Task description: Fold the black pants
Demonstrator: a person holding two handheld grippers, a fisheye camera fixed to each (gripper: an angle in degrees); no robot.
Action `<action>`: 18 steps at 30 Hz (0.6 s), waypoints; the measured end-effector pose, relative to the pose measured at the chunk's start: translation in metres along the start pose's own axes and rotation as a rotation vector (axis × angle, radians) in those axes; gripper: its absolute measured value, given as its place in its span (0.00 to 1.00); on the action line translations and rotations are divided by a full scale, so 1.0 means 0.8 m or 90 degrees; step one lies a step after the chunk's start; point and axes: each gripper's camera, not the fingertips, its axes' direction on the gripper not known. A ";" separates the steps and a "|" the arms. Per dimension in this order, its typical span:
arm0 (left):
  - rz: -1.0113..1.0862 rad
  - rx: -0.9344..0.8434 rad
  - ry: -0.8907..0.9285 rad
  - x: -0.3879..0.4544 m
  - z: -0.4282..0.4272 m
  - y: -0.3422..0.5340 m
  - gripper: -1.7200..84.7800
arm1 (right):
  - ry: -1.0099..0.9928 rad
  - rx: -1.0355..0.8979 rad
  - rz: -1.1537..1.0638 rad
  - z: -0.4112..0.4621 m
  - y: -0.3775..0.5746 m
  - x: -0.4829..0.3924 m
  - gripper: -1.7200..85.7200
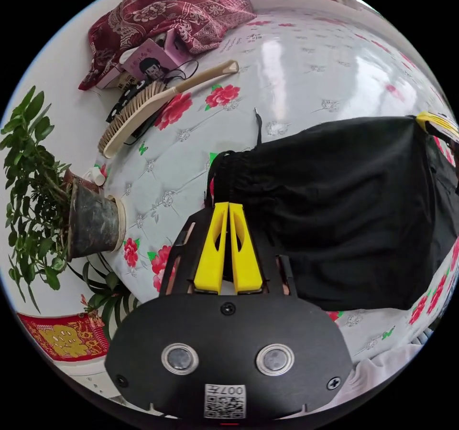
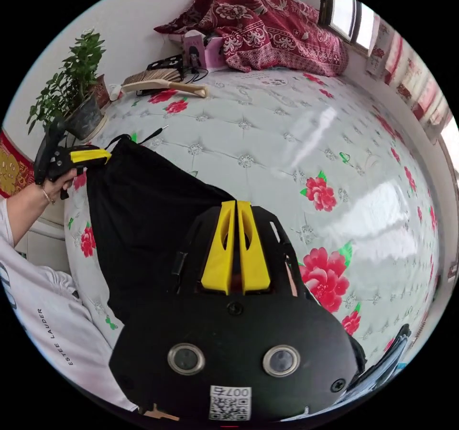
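Black pants (image 1: pixel 344 220) lie on the floral bed, held taut — left gripper (image 1: pixel 228 208) clamped at the waistband corner. Right gripper view: right gripper (image 2: pixel 235 205) clamped on the opposite corner, long axis spanning both.

We cannot see the fabric between the left gripper (image 1: pixel 228 205) tips, since the closed jaws cover the pants (image 1: pixel 344 210) hem there. The right gripper (image 2: pixel 235 203) hides its own pinch the same way, and its body covers the lower pants. In the left gripper view that gripper is cut by the edge. The things (image 1: pixel 143 69) under the brush (image 1: pixel 158 98) are too jumbled to tell. The person's sleeve (image 2: pixel 52 315) runs off the edge.
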 end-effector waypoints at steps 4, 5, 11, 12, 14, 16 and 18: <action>-0.014 -0.019 -0.021 0.003 0.004 -0.006 0.01 | -0.036 -0.047 0.109 0.024 0.019 0.038 0.02; -0.014 -0.024 -0.016 -0.001 0.005 -0.007 0.01 | -0.038 -0.030 0.120 0.015 0.027 0.042 0.03; -0.004 -0.028 -0.011 -0.015 0.011 -0.006 0.01 | -0.051 0.128 0.252 -0.095 0.180 0.107 0.05; -0.004 -0.032 -0.014 -0.017 0.012 -0.006 0.01 | -0.050 0.153 0.302 -0.116 0.229 0.128 0.06; -0.005 -0.038 -0.020 -0.020 0.016 -0.008 0.01 | -0.053 0.187 0.393 -0.146 0.311 0.163 0.06; -0.004 -0.046 -0.027 -0.024 0.019 -0.009 0.01 | -0.049 0.236 0.537 -0.183 0.428 0.205 0.07; 0.003 -0.055 -0.036 -0.031 0.024 -0.011 0.01 | -0.045 0.284 0.643 -0.209 0.517 0.227 0.08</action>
